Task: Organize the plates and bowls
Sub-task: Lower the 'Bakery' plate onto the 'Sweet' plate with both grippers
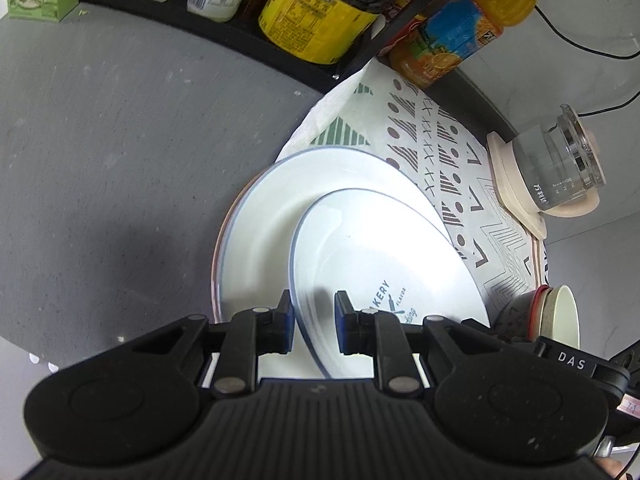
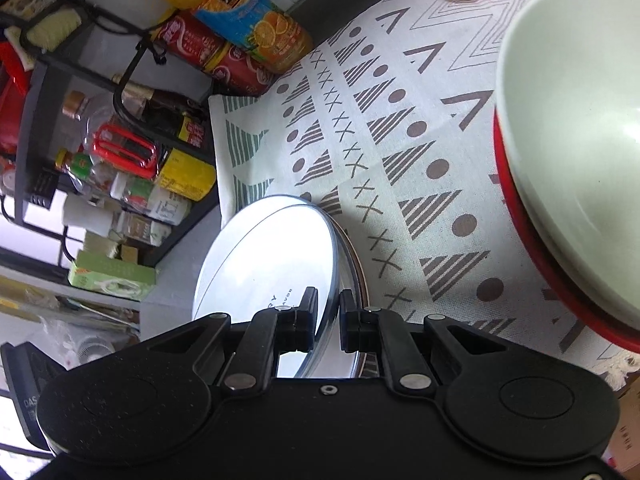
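White plate (image 1: 380, 248) between hand-held gripper (image 1: 313, 320) jaws

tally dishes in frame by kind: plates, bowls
Plates: 2, a small printed plate clamped at its rim by the left tool and the right tool, over a larger plate.
Bowls: 3, nested: green bowl, red bowl, dark bowl.
Total: 5

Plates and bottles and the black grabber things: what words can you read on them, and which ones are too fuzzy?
"KERY" and "FLAVOR": on the smaller white plate, start of the word hidden by a finger.
"DAS": on the black gripper body at the right edge.
Chinese characters: on the glass kettle, too small to read.
Orange juice bottle: large Chinese characters on the label, blurred.
Yellow-labelled bottle and rack jars: print too small to read.
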Demonstrator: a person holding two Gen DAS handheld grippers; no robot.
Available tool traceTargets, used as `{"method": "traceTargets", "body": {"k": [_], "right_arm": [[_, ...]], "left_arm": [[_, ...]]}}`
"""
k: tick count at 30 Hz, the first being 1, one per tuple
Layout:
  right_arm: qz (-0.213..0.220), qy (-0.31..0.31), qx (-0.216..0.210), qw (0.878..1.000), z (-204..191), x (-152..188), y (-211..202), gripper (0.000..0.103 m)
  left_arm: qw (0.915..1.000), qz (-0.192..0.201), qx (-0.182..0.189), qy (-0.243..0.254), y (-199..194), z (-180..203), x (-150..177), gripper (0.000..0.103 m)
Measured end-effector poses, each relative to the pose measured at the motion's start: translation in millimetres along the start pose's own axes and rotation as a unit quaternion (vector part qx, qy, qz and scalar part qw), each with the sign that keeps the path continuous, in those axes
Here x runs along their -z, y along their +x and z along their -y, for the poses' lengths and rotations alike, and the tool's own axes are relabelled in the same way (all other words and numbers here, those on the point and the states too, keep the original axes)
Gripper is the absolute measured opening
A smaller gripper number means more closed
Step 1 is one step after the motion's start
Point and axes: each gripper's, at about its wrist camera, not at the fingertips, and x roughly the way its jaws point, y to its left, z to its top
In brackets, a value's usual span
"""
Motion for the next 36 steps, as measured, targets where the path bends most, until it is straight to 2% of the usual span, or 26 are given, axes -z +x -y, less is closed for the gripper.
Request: {"method": "traceTargets", "body": {"k": [4, 6, 10, 19, 23, 28, 32, 34, 36], "right_arm": [[-0.005, -0.012, 0.008, 1.000, -2, 3, 3, 0.011], [-0.004, -0.021, 0.016, 1.000, -3, 5, 5, 0.007], [0.000, -0.038, 0.031, 0.999, -10, 8, 8, 0.005], [-0.016, -0.045, 0.047, 0.998, -14, 9, 20, 0.005], [-0.018, -0.042, 0.050, 0.998, -15, 8, 24, 0.006], [-0.016, -0.045, 0.054, 0.997, -17, 7, 26, 0.006], [-0.021, -0.040, 0.057, 0.997, -17, 4, 27, 0.007], [-0.025, -0.025, 0.052, 0.998, -16, 3, 26, 0.012], [-0.021, -0.020, 0.042, 0.999, -18, 3, 21, 0.027]], "left_arm": [[0.9998, -0.007, -0.016, -0.006, 4, -3, 3, 0.018], [0.9996, -0.015, -0.023, -0.009, 8, -6, 4, 0.018], [0.9995, -0.011, -0.028, -0.012, 5, -6, 2, 0.020], [0.9983, -0.007, -0.056, -0.016, -7, -2, -3, 0.029], [0.9983, -0.001, -0.057, -0.008, -14, 2, -4, 0.040], [0.9978, 0.008, -0.064, 0.010, -16, 8, -4, 0.048], [0.9972, 0.012, -0.069, 0.027, -19, 13, -4, 0.062], [0.9967, 0.018, -0.070, 0.037, -22, 15, -4, 0.070], [0.9964, 0.022, -0.071, 0.042, -25, 15, -4, 0.079]]}}
